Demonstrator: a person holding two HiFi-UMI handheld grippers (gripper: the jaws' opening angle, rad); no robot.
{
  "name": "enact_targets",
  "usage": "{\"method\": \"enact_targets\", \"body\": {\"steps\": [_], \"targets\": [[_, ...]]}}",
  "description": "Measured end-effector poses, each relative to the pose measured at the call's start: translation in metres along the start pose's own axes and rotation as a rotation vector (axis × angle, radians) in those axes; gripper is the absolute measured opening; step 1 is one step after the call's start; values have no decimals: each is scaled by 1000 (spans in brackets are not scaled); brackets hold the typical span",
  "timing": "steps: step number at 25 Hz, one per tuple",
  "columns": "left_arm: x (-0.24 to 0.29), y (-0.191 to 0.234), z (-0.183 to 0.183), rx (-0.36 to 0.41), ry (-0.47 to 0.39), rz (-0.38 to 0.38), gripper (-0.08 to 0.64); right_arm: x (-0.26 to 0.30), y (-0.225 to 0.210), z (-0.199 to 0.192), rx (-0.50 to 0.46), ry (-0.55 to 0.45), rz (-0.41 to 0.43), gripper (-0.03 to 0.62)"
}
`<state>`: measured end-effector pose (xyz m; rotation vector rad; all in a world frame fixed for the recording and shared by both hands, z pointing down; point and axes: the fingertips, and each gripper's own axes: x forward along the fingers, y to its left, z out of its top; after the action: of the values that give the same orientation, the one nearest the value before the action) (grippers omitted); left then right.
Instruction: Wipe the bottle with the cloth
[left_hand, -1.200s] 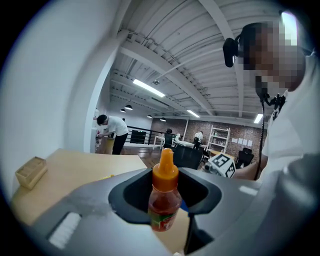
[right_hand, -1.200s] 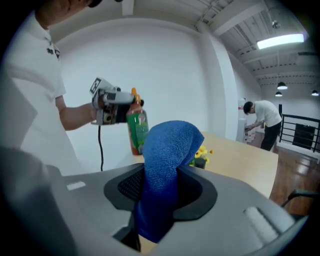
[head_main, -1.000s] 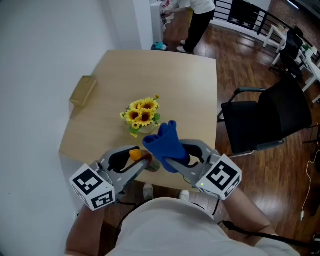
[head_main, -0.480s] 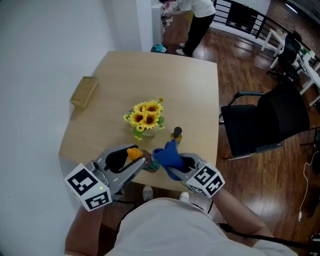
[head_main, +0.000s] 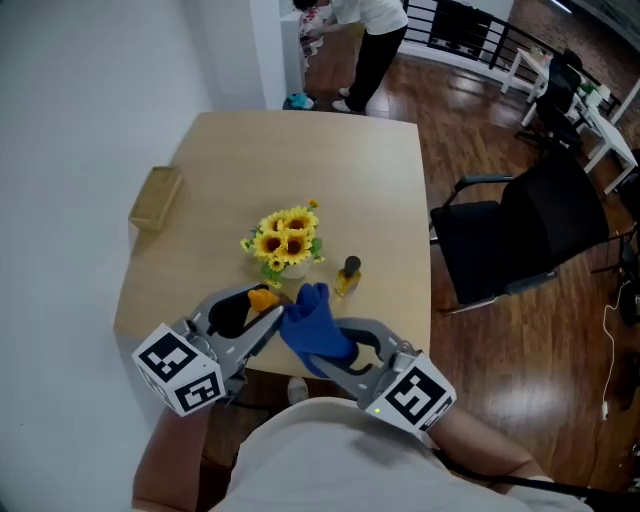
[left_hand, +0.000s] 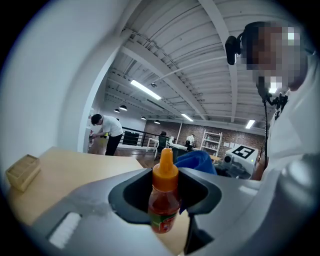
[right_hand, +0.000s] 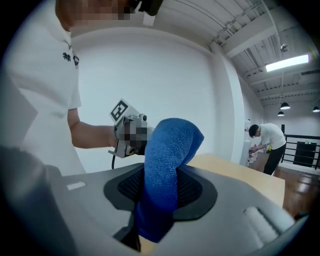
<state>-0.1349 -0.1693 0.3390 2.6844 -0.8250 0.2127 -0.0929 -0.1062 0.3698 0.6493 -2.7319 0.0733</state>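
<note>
A small sauce bottle (left_hand: 164, 200) with an orange cap (head_main: 263, 298) and red contents stands upright between the jaws of my left gripper (head_main: 268, 306), which is shut on it above the table's near edge. My right gripper (head_main: 325, 347) is shut on a blue cloth (head_main: 310, 322), whose free end sticks up past the jaws. In the head view the cloth lies right against the bottle and hides its body. The left gripper view shows the blue cloth (left_hand: 196, 162) just behind the bottle. In the right gripper view the cloth (right_hand: 165, 175) fills the gap between the pads.
On the wooden table (head_main: 380, 190) stand a pot of sunflowers (head_main: 285, 238) and a small dark-capped bottle (head_main: 348, 275), both just beyond the grippers. A wooden box (head_main: 155, 197) lies at the left edge. A black chair (head_main: 530, 230) stands to the right; a person (head_main: 365, 35) stands far behind.
My right gripper has dropped and moved left with the cloth, bringing it against the bottle. The left gripper has held the bottle in about the same place.
</note>
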Motion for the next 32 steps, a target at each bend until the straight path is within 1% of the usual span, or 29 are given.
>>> {"method": "enact_targets", "body": {"steps": [2, 4, 9, 11, 12, 14, 18, 22, 28, 32], "targets": [[-2, 1, 3, 5, -8, -14, 160, 11, 5, -19, 20, 34, -6, 153], [-5, 1, 9, 17, -16, -28, 160, 19, 8, -46, 63, 83, -7, 153], [-17, -1, 22, 34, -35, -58, 160, 42, 9, -125, 206, 212, -9, 153], [-23, -3, 28, 46, -43, -72, 160, 51, 11, -149, 270, 265, 0, 153], [-25, -4, 30, 52, -46, -80, 160, 56, 12, -155, 297, 280, 8, 153], [-30, -7, 34, 62, -49, -93, 160, 67, 15, -148, 326, 271, 25, 153], [-33, -3, 23, 59, -29, -103, 160, 90, 22, -112, 340, 204, 63, 153], [-37, 4, 12, 84, -1, -97, 160, 94, 29, -101, 351, 201, 63, 153], [-38, 14, -2, 85, 29, -110, 160, 70, 17, -118, 397, 210, -35, 153], [-28, 30, -20, 80, 53, -103, 160, 37, 1, -130, 443, 189, -153, 153]]}}
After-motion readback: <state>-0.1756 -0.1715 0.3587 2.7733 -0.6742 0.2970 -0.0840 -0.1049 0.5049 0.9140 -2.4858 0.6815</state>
